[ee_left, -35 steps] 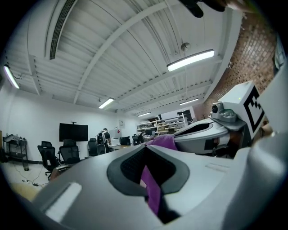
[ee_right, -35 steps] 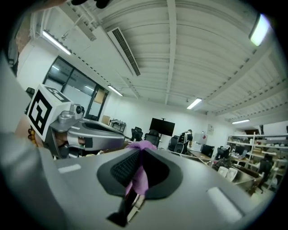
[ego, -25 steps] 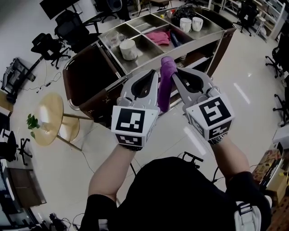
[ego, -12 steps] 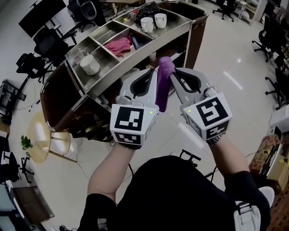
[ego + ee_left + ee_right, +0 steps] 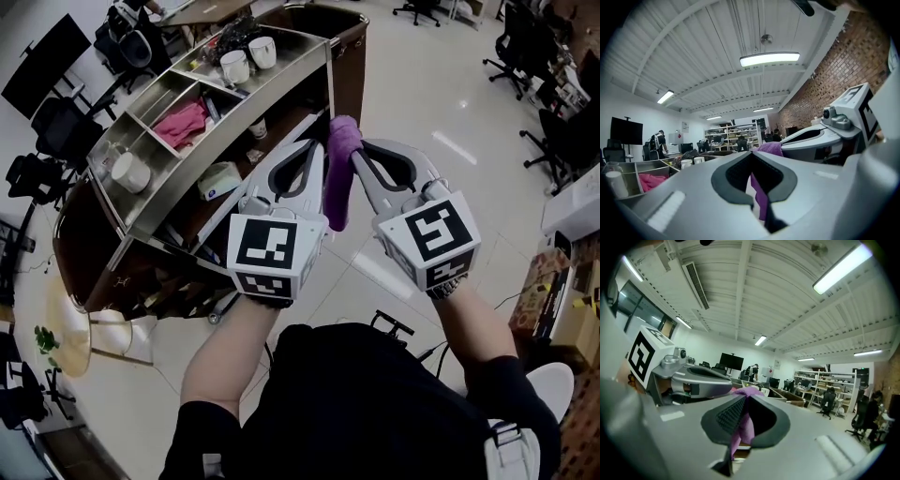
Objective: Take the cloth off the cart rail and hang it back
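Observation:
A purple cloth point(image 5: 338, 178) hangs in a narrow fold between my two grippers, which I hold side by side and level above the floor. My left gripper point(image 5: 316, 150) is shut on the cloth's upper part, and so is my right gripper point(image 5: 362, 155). In the left gripper view the cloth point(image 5: 761, 199) shows between the pads of the left gripper point(image 5: 751, 155). The right gripper view shows the cloth point(image 5: 739, 430) the same way in the right gripper point(image 5: 746, 397). The steel-topped cart point(image 5: 292, 45) stands to the front left, apart from the cloth.
The cart's top compartments hold a pink cloth point(image 5: 182, 122), two white mugs point(image 5: 247, 58) and a white cup point(image 5: 129, 172). A low round wooden table point(image 5: 70, 328) stands at the lower left. Office chairs point(image 5: 555, 131) stand at the right, cartons point(image 5: 555, 314) beside me.
In the head view the cart has slid from the top middle to the upper left and turned. Both grippers keep the purple cloth between them, in the same pose.

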`<state>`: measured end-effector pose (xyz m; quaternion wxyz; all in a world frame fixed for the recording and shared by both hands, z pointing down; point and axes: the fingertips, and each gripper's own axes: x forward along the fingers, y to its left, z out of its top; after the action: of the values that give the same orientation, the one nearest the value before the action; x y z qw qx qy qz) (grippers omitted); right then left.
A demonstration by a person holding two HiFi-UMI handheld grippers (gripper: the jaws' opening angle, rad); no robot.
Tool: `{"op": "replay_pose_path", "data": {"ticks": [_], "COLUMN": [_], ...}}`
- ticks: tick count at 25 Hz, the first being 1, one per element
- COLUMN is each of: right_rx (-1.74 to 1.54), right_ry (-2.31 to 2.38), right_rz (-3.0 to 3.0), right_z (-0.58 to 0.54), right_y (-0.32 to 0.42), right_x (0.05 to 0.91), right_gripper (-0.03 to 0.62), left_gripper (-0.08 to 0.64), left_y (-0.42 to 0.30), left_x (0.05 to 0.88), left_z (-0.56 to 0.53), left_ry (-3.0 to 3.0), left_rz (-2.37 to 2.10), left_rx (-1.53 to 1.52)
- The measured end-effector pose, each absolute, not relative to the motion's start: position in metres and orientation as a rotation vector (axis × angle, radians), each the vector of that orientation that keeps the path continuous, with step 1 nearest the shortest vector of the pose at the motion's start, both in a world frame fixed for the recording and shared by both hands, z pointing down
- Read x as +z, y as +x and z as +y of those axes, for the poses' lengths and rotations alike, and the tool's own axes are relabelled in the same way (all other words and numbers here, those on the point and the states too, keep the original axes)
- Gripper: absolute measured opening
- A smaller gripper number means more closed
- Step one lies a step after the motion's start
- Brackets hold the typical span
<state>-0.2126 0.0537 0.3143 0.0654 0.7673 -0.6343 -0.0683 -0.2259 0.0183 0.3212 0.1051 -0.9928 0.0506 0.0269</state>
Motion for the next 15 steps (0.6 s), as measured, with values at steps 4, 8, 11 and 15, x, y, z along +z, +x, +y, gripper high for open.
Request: {"op": "replay_pose_path", "data": {"ticks": [4,8,11,15], "right_rx": [-0.204,-0.203,-0.195,-0.193], "right_ry": [2.368,2.412,2.445,2.474], "right_rz": [-1.852,-1.787,-1.743,-1.698], "right_z": [0.071,0.087,0.092,0.091], "right_y": [-0.192,-0.170,-0.149,-0.118], "right_x": [0.314,0.313,0.313,0.314], "right_gripper": [0.023,0.023,0.023,0.023], "left_gripper": [-0.001,-0.001,-0.002,-0.002], "left_y": [-0.203,-0.180,-0.160,-0.131], "left_x": [0.325,0.325,0.325,0.326], "left_z": [0.037,0.051,0.056,0.053], "left_ry": [-2.923,-2.925,-2.926,-2.929], "left_rz": [0.069,0.004,-0.037,-0.073], "left_rx": [0.073,0.079,0.082,0.093]}}
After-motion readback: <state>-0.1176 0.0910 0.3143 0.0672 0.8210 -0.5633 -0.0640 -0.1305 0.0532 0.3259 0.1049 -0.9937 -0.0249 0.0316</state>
